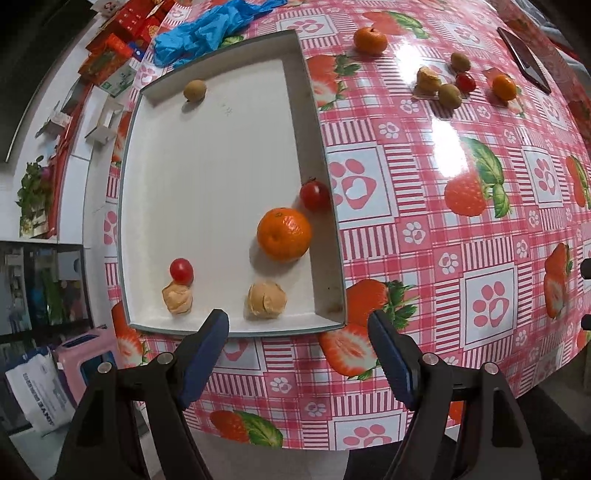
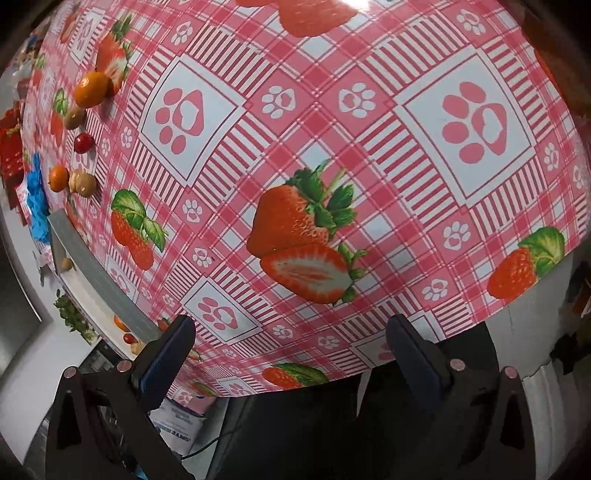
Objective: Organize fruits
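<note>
A white box lid (image 1: 221, 166) lies on the tablecloth in the left wrist view. In it rest a mandarin (image 1: 283, 234), two cherry tomatoes (image 1: 314, 196) (image 1: 181, 270), two tan husked fruits (image 1: 266, 300) (image 1: 177, 298) and a small brown fruit (image 1: 194, 90). My left gripper (image 1: 297, 334) hovers open and empty over the lid's near edge. Loose fruits lie farther back: a mandarin (image 1: 370, 40), a small orange (image 1: 504, 87), a tomato (image 1: 465, 82), brown fruits (image 1: 449, 96). My right gripper (image 2: 291, 343) stands open and empty above bare cloth; the loose fruits (image 2: 90, 89) and the lid's wall (image 2: 96, 266) sit far left.
A pink strawberry-and-paw tablecloth (image 1: 443, 221) covers the table, whose near edge runs just under both grippers. A crumpled blue bag (image 1: 207, 29) lies behind the lid, red boxes (image 1: 122, 33) beyond it. A dark phone (image 1: 522, 59) rests at the far right. A pink stool (image 1: 85, 354) stands below.
</note>
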### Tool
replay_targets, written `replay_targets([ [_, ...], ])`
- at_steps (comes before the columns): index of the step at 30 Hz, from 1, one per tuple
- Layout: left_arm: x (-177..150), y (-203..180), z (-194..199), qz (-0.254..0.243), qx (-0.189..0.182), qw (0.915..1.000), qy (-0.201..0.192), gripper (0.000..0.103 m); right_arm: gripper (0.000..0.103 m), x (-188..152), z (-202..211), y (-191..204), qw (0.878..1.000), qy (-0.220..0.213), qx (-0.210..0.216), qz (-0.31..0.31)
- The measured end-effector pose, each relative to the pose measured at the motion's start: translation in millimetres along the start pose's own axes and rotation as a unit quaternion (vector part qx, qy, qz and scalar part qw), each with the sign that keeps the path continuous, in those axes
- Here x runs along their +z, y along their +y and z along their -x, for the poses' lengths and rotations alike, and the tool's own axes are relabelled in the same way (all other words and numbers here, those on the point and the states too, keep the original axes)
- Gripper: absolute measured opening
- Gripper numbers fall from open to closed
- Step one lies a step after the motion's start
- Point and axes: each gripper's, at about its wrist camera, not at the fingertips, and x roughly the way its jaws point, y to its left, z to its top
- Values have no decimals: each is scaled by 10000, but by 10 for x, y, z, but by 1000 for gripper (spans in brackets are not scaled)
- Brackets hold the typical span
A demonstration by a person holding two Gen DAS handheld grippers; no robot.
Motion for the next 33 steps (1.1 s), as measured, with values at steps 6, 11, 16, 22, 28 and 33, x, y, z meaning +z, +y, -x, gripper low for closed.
replay_targets([
  [6, -12, 87, -64, 34, -32, 10000, 34, 79, 103, -4, -36, 58, 9999, 39, -77, 65],
  [11, -20, 130, -92, 61, -45, 9999, 76, 79, 103, -18, -65, 81, 9998, 61, -141, 107],
  [16, -25, 170, -120, 114, -70, 9998, 114, 79, 103, -28, -86, 106, 9998, 66, -167, 121],
  [22, -55, 126, -141, 76, -55, 9999, 109, 79, 103, -17, -75, 83, 9998, 73, -171, 116],
  [28, -68, 69, -143, 33, -59, 9999, 112, 79, 103, -27, -77, 41, 9998, 84, -155, 86],
  [33, -73, 34, -128, -9, -59, 9999, 108, 79, 103, -27, -64, 0, 9999, 85, -130, 38],
])
